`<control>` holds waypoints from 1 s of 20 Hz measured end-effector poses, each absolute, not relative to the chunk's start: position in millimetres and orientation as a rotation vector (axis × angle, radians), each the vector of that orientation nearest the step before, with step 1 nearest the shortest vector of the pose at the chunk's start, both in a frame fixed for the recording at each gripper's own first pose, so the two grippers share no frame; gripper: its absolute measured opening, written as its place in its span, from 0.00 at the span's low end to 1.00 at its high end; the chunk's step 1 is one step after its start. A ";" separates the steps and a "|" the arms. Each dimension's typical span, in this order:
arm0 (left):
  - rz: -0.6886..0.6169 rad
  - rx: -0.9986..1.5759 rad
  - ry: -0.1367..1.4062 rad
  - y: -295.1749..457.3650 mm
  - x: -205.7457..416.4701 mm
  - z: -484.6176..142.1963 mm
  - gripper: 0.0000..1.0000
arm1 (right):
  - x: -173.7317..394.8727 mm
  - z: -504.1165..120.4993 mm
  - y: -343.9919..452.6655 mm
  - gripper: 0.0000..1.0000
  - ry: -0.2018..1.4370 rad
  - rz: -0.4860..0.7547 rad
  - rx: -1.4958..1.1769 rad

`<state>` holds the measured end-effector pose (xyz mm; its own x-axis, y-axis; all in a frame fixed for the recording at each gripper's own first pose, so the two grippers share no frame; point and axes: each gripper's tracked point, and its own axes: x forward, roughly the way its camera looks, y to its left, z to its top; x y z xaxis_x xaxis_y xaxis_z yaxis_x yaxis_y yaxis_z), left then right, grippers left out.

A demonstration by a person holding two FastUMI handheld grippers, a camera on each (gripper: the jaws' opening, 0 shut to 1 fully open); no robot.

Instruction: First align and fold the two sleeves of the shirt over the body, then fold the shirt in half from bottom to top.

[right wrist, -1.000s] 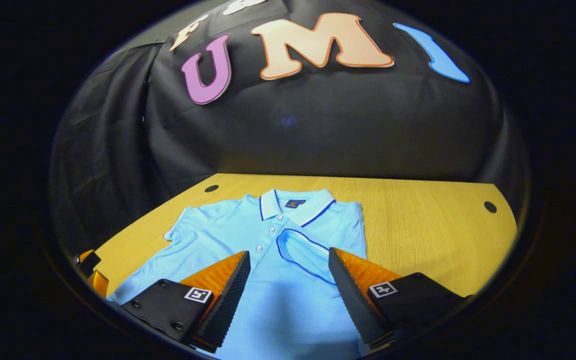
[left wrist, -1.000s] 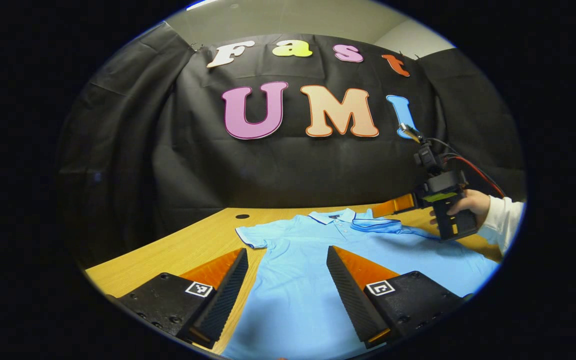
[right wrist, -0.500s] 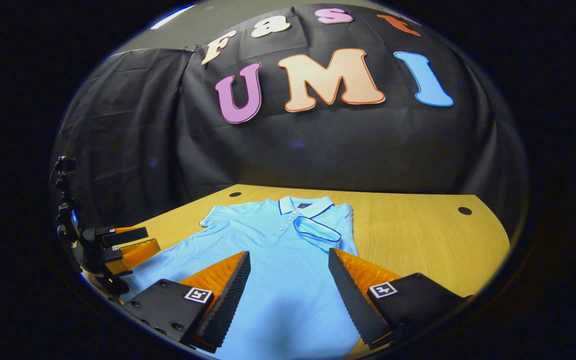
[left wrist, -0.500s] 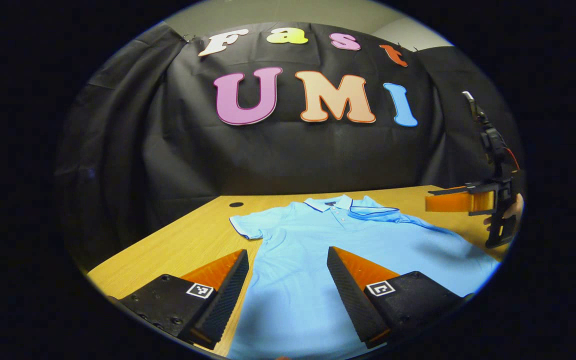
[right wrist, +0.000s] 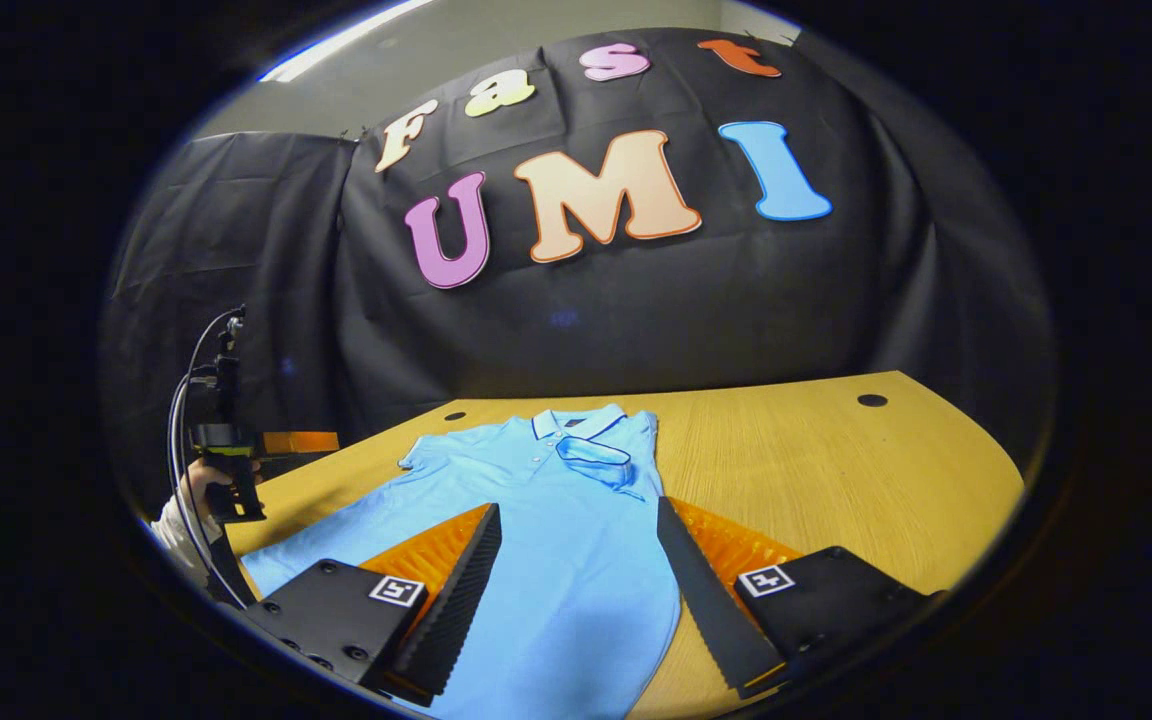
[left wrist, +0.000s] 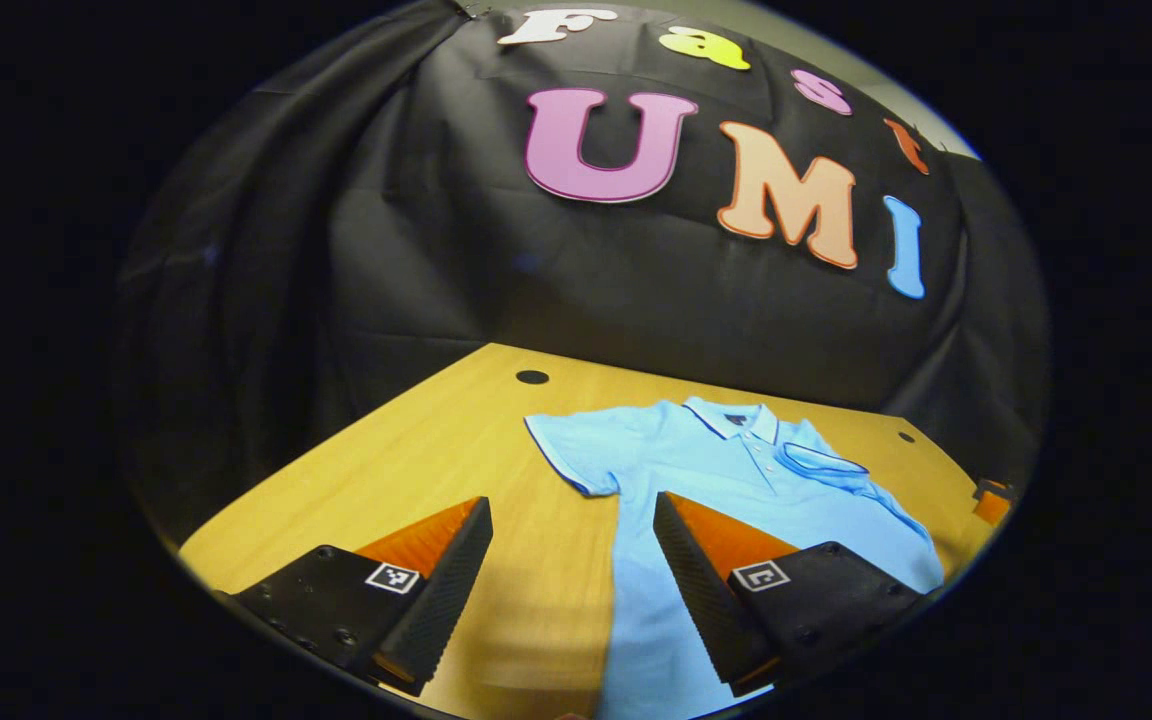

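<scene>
Currently the shirt (right wrist: pixel 536 500) lies flat on the worktop (right wrist: pixel 836 470), one sleeve (right wrist: pixel 596 458) folded over the body, the other sleeve (left wrist: pixel 576 450) spread out. Left gripper (left wrist: pixel 571 560) and right gripper (right wrist: pixel 576 580) both hover wide apart, holding nothing. Risk: a one-layer pinch could drag the body askew. The hem is cut off below.

A wooden table (right wrist: pixel 836 470) spans the lower half; round cable holes (right wrist: pixel 872 400) sit toward twelve; black cloth wall (right wrist: pixel 636 320) behind.
</scene>
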<state>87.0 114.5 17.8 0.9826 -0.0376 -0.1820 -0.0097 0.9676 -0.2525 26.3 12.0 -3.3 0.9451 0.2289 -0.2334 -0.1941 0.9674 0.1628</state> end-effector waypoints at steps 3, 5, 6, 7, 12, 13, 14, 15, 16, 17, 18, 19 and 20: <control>-0.022 -0.266 0.206 135.2 120.1 33.2 0.97 | 22.6 -6.3 -3.2 0.98 0.255 0.177 0.144; -0.060 -0.273 0.209 138.6 143.4 46.2 0.97 | 19.1 -12.7 -10.7 0.98 0.267 0.158 0.135; -0.085 -0.278 0.219 136.1 155.0 49.8 0.96 | 16.8 -14.1 -12.6 0.98 0.271 0.153 0.135; -0.112 -0.280 0.237 133.7 167.4 51.6 0.97 | 16.4 -12.7 -13.4 0.98 0.270 0.150 0.142; -0.155 -0.253 0.357 118.5 228.9 30.8 0.97 | 13.9 -10.5 -16.7 0.98 0.256 0.139 0.171; -0.158 -0.253 0.387 115.4 236.2 21.0 0.96 | 13.2 -11.3 -18.3 0.98 0.260 0.136 0.173; -0.156 -0.248 0.416 112.2 244.2 10.4 0.96 | 12.8 -12.6 -19.5 0.98 0.263 0.132 0.175; -0.152 -0.237 0.448 107.9 251.8 -4.0 0.97 | 11.9 -12.5 -20.9 0.98 0.266 0.130 0.179; -0.153 -0.227 0.474 105.6 255.6 -14.0 0.96 | 12.0 -13.7 -21.5 0.98 0.267 0.130 0.182; -0.153 -0.221 0.502 101.7 258.4 -24.0 0.97 | 11.7 -13.9 -22.9 0.98 0.269 0.130 0.185; -0.152 -0.216 0.526 99.9 261.9 -31.9 0.96 | 12.1 -14.8 -24.1 0.97 0.271 0.129 0.186; -0.144 -0.209 0.546 100.4 263.2 -40.2 0.97 | 12.1 -15.6 -24.7 0.98 0.275 0.128 0.184; -0.142 -0.204 0.557 99.8 264.9 -44.7 0.96 | 11.8 -17.0 -25.1 0.98 0.278 0.128 0.181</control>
